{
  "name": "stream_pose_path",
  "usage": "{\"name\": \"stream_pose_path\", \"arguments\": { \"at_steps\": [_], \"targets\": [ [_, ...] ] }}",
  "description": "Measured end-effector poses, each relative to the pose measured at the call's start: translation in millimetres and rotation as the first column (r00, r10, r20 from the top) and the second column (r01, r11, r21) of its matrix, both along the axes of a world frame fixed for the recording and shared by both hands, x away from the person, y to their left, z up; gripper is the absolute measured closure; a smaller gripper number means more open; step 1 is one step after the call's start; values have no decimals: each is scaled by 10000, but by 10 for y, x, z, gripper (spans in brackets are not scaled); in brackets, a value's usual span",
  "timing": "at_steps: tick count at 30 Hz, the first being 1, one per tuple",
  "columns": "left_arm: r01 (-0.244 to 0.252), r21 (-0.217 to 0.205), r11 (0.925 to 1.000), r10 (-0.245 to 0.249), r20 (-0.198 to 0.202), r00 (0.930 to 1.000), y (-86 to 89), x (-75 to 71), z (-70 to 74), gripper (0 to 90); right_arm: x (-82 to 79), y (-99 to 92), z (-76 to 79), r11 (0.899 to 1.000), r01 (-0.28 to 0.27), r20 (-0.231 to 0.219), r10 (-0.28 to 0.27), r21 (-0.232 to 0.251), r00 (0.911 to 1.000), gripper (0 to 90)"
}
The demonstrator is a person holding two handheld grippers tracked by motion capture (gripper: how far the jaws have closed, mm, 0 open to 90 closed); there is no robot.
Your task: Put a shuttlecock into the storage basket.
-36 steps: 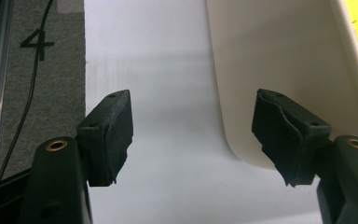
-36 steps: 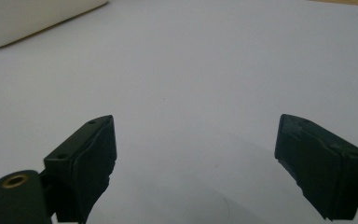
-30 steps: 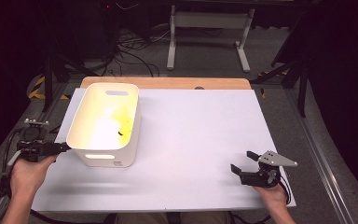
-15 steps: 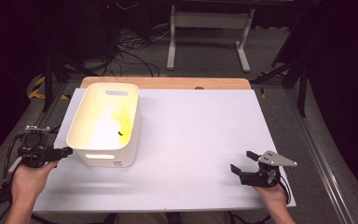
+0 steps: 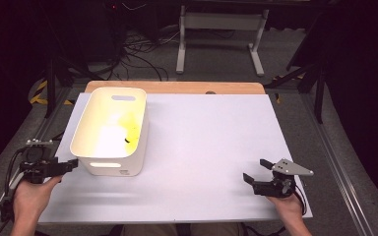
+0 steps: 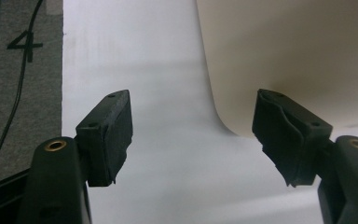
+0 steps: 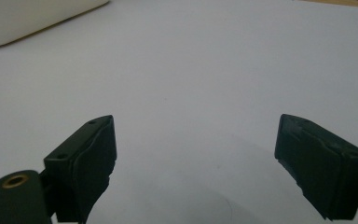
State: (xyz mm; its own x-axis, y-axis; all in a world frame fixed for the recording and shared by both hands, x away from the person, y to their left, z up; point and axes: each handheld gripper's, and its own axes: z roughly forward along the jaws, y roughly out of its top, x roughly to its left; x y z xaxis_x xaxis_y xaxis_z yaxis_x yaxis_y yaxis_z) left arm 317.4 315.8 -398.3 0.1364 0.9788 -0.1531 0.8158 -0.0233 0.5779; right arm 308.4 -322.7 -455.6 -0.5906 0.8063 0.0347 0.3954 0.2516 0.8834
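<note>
Trouble from here would most likely come at the white bin (image 5: 109, 132), which stands on the left part of the table (image 5: 211, 147), with something yellow and a small dark thing inside that we cannot make out. We hold our left gripper (image 5: 71, 164) just beside the bin's near left corner, jaws spread wide with nothing between them; in the left gripper view the bin's rounded corner (image 6: 279, 60) sits just past the right-hand jaw. If we push in at this angle, we judge that one jaw could bump the outside wall and shove the light bin across the smooth table instead of straddling its rim. A grip on the curved corner could also slip, tilting the bin and spilling what lies in it.

Our right gripper (image 5: 256, 172) rests well apart near the table's right near edge, its jaws likewise open over bare white surface (image 7: 191, 70). It is too far to steady the bin if it slides, and its trailing cable could snag on the table's edge.
</note>
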Motion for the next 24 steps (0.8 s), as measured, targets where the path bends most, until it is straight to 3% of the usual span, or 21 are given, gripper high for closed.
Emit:
{"name": "stream_pose_path", "arguments": {
  "at_steps": [11, 24],
  "targets": [
    [50, -224, 9997, -47, 145, 9999, -15, -83, -54, 294, -3, 2, 1, 10000, 23, 7, -23, -2, 10000, 134],
    [335, -163, 9993, -331, 234, 9992, -111, -173, -106, 289, -9, 3, 5, 10000, 27, 36, -27, 12, 10000, 134]
  ]
}}
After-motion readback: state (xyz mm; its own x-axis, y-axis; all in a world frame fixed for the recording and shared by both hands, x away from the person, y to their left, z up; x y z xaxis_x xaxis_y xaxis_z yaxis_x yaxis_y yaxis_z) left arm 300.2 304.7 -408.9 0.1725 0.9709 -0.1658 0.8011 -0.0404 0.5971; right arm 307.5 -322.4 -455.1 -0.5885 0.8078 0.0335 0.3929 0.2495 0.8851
